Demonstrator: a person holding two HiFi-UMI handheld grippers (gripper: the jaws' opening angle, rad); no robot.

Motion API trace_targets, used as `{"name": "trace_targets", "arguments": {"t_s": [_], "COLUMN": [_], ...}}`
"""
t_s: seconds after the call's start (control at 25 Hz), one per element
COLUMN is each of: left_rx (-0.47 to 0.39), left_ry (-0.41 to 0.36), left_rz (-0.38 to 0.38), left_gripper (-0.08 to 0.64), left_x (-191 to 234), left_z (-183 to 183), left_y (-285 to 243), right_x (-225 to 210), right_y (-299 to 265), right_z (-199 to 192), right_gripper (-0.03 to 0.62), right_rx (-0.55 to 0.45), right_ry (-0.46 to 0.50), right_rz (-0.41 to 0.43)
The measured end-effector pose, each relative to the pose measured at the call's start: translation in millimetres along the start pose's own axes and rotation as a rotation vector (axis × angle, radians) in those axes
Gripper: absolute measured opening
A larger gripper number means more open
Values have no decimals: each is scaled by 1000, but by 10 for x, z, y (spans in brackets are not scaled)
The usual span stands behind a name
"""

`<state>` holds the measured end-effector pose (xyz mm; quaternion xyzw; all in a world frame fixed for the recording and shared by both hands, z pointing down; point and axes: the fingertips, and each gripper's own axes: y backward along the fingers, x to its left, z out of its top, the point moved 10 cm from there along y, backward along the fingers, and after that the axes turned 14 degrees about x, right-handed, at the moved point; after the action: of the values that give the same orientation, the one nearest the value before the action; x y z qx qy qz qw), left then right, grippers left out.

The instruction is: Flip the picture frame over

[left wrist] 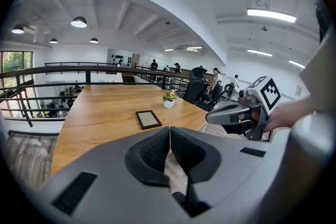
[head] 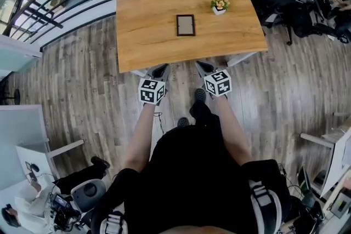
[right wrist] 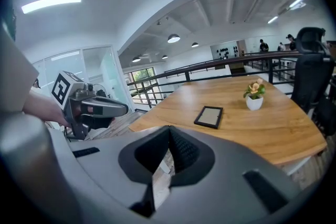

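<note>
A small dark picture frame (head: 185, 25) lies flat, glass side up, near the middle of the wooden table (head: 148, 35). It also shows in the left gripper view (left wrist: 148, 119) and in the right gripper view (right wrist: 209, 116). My left gripper (head: 160, 70) and right gripper (head: 204, 67) hover side by side at the table's near edge, short of the frame. Both point toward it, slightly downward. In its own view the left gripper (left wrist: 170, 129) has its jaws shut with nothing between them. The right gripper (right wrist: 168, 131) is likewise shut and holds nothing.
A small white pot with flowers (head: 219, 5) stands to the right of the frame. A black railing (head: 60, 8) runs behind and left of the table. Office chairs (head: 299, 13) stand at the right. My feet (head: 198, 97) are on the plank floor below the table edge.
</note>
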<state>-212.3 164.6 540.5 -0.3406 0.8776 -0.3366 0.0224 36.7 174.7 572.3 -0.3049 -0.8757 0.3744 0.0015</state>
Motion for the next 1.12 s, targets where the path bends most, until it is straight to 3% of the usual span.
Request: {"name": "trace_targets", "arguments": {"t_s": [0.56, 1.12], "left_rx": [17, 29], "left_ry": [43, 122], "left_rz": [33, 93], "left_gripper": [21, 21], "left_x": [81, 119], "left_z": [415, 565], "left_y": [-565, -1035], "right_x": [-727, -1275], "right_y": [-234, -556], "right_z": [383, 593], "right_gripper": [8, 8], "right_rx": [30, 90], "right_ry": [11, 61], "right_rz": [35, 110]}}
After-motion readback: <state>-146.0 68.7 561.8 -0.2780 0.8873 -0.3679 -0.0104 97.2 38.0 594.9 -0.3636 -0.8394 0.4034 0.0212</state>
